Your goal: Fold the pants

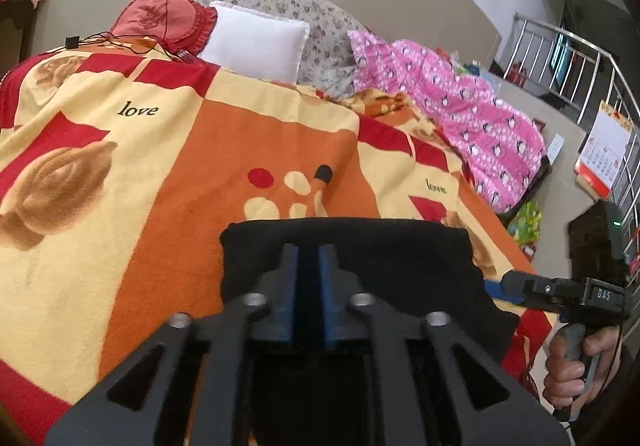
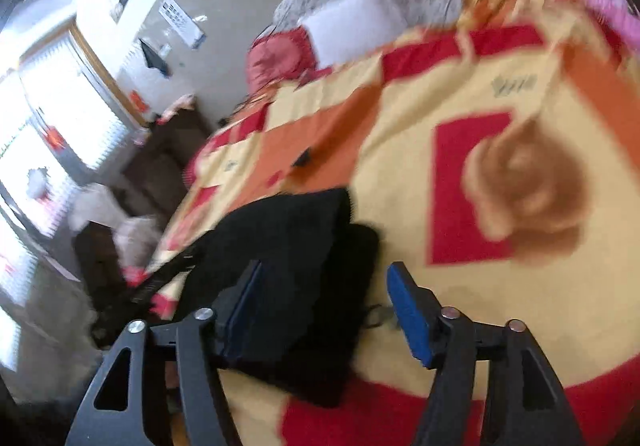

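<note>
On the bed, over a blanket [image 1: 120, 174] patterned in orange, yellow and red with brown bears and the word "love", lie the black pants [image 1: 400, 258], folded into a squat bundle near the blanket's near edge. In the left wrist view the bundle shows a straight far edge and rounded corners.

The left gripper [image 1: 308, 262] sits right over the pants, its two blue pads [image 1: 290, 286] drawn nearly together with only a narrow dark slot between them. Whether cloth is caught in that slot I cannot tell, since black fabric lies behind it.

The right gripper [image 2: 322, 282] has its jaws spread wide, one blue pad on either side of the pants [image 2: 304, 246], which lie in stacked layers between and ahead of the fingers. The right pad stands over bare yellow blanket [image 2: 400, 182] just beside the bundle. This view is smeared with blur, so fine detail is lost. From the left wrist view the same tool [image 1: 568, 292] reaches in from the side, held in a bare hand [image 1: 568, 370], its tip at the pants' edge.

At the head of the bed rest a white pillow [image 1: 256, 42] and a red cushion [image 1: 164, 18], touching each other, with a thin dark cable [image 1: 120, 40] trailing across the cushion. A pink quilt [image 1: 460, 114] is heaped along the far side.
</note>
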`<state>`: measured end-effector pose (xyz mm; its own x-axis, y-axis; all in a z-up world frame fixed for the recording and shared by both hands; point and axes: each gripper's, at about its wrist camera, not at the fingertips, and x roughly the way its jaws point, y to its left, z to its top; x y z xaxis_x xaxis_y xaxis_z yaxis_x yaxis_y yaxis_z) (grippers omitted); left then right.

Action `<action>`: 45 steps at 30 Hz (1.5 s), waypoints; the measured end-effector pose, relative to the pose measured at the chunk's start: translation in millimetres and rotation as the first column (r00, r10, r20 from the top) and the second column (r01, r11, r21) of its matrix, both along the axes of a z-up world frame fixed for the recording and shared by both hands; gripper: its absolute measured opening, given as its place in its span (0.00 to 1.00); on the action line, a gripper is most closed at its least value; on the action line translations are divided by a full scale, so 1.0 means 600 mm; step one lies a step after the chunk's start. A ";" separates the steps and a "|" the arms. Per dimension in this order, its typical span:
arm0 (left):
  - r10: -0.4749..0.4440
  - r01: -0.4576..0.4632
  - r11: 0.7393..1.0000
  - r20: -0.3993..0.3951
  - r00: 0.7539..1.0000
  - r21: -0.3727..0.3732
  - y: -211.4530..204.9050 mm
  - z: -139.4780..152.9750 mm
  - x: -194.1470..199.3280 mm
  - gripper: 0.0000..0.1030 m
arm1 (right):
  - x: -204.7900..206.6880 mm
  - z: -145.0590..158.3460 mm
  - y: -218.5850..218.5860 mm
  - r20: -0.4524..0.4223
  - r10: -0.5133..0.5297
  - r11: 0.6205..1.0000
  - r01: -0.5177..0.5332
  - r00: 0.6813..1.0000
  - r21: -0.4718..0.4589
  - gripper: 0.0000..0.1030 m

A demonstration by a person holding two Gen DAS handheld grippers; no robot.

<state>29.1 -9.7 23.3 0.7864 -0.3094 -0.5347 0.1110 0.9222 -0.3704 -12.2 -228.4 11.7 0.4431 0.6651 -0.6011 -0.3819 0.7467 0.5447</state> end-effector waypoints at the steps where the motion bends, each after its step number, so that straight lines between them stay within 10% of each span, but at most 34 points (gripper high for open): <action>1: -0.016 0.016 1.000 -0.010 1.000 0.003 -0.005 0.008 0.000 0.36 | 0.012 -0.011 0.000 -0.057 0.022 0.999 -0.021 0.998 0.028 0.71; 3: 0.018 -0.017 0.998 -0.021 1.000 0.053 -0.017 0.026 -0.009 0.80 | 0.022 -0.031 0.004 -0.117 0.020 1.000 -0.019 0.993 0.012 0.71; 4: 0.058 -0.056 0.994 -0.016 0.998 0.089 -0.019 0.032 -0.014 0.82 | 0.023 -0.032 0.001 -0.085 0.021 0.999 -0.018 0.996 0.026 0.73; 19: 0.216 -0.190 0.954 -0.094 0.972 0.232 0.010 0.030 -0.018 0.82 | 0.031 -0.037 0.025 -0.026 0.116 0.993 -0.115 0.993 0.039 0.73; 25: 0.066 -0.093 0.992 -0.272 0.960 -0.087 0.055 -0.023 -0.003 0.78 | 0.045 -0.039 0.030 -0.022 0.095 0.995 -0.094 0.995 0.040 0.65; 30: -0.006 -0.021 0.994 -0.243 0.970 -0.107 0.033 -0.008 0.005 0.24 | 0.038 -0.030 0.043 0.027 0.089 0.996 -0.088 0.996 -0.017 0.39; 32: -0.022 -0.006 0.992 -0.221 0.975 -0.124 0.035 0.007 0.006 0.21 | 0.040 -0.021 0.032 0.031 0.085 0.996 -0.086 0.996 0.010 0.33; 39: -0.056 0.040 0.994 -0.159 0.986 -0.101 0.018 0.047 0.093 0.24 | 0.102 0.041 0.012 0.069 0.040 0.995 -0.046 0.997 0.091 0.33; 45: -0.027 0.009 0.997 -0.229 0.973 -0.079 0.030 -0.002 0.108 0.47 | 0.171 -0.018 -0.024 -0.116 -0.048 0.998 0.052 0.992 0.038 0.42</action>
<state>94.1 8.3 21.9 0.6393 -0.3700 -0.6741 0.0313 0.8884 -0.4580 90.2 -242.9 1.0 0.4058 0.6688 -0.6229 -0.2775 0.7396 0.6132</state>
